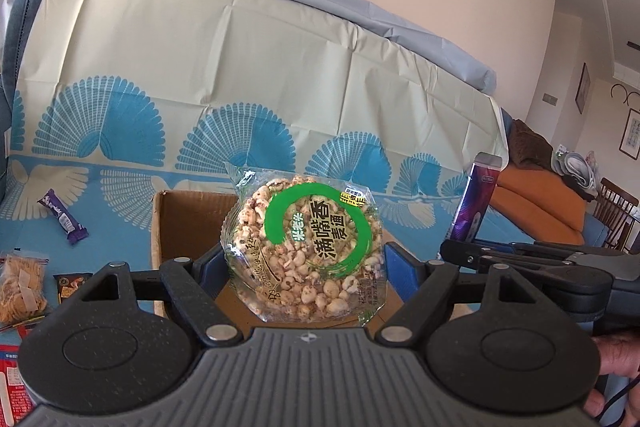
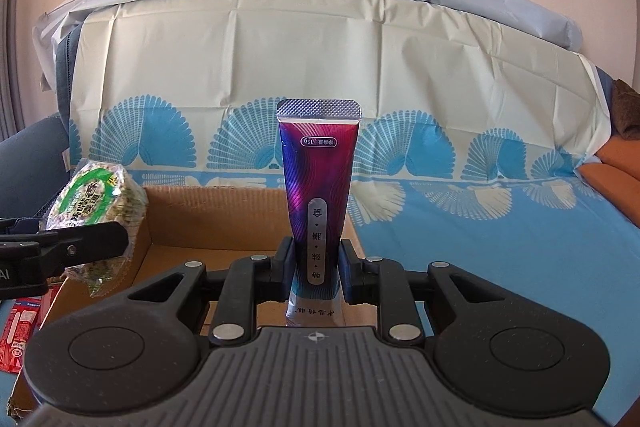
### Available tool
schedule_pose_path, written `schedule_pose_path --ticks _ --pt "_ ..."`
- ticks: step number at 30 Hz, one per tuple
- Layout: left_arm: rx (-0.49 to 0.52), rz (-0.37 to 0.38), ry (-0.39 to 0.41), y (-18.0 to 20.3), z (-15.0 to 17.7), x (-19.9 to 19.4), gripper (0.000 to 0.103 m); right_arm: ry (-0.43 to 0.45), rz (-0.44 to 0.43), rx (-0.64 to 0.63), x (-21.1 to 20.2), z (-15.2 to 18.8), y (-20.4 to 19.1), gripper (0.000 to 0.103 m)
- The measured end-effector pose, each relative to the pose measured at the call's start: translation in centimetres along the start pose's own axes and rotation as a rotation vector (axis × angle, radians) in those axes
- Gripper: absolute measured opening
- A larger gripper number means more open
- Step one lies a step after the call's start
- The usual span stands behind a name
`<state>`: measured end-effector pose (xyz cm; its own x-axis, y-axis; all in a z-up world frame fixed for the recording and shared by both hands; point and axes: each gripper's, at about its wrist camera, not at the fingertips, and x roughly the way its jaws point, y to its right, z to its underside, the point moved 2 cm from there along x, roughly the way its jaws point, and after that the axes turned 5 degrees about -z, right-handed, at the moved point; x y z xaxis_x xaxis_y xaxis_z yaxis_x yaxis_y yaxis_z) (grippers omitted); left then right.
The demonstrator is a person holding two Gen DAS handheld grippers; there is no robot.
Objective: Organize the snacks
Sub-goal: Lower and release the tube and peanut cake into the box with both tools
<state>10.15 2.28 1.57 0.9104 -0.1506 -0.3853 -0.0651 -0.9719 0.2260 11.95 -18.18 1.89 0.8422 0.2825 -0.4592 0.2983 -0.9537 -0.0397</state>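
Note:
My left gripper (image 1: 306, 263) is shut on a round puffed-rice cake packet (image 1: 306, 247) with a green ring on its clear wrapper, held upright above the open cardboard box (image 1: 188, 223). My right gripper (image 2: 316, 267) is shut on a purple sachet (image 2: 318, 187) with a silver top seal, held upright over the same cardboard box (image 2: 224, 215). In the right wrist view the rice cake packet (image 2: 96, 203) and the left gripper's fingers (image 2: 80, 247) show at the left. In the left wrist view the purple sachet (image 1: 478, 199) stands at the right.
A blue and cream patterned cloth (image 1: 240, 87) covers the sofa. A purple candy bar (image 1: 64, 217), a bag of crackers (image 1: 22, 283), a dark packet (image 1: 70, 285) and red packets (image 2: 18, 331) lie left of the box. An orange cushion (image 1: 536, 199) sits far right.

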Motion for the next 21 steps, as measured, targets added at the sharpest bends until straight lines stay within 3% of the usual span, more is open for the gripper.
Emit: schedule_pose_path --ticks 21 --pt "-0.013 0.006 -0.001 0.09 0.0 0.06 0.084 -0.003 0.0 -0.016 0.1 0.13 -0.53 0.024"
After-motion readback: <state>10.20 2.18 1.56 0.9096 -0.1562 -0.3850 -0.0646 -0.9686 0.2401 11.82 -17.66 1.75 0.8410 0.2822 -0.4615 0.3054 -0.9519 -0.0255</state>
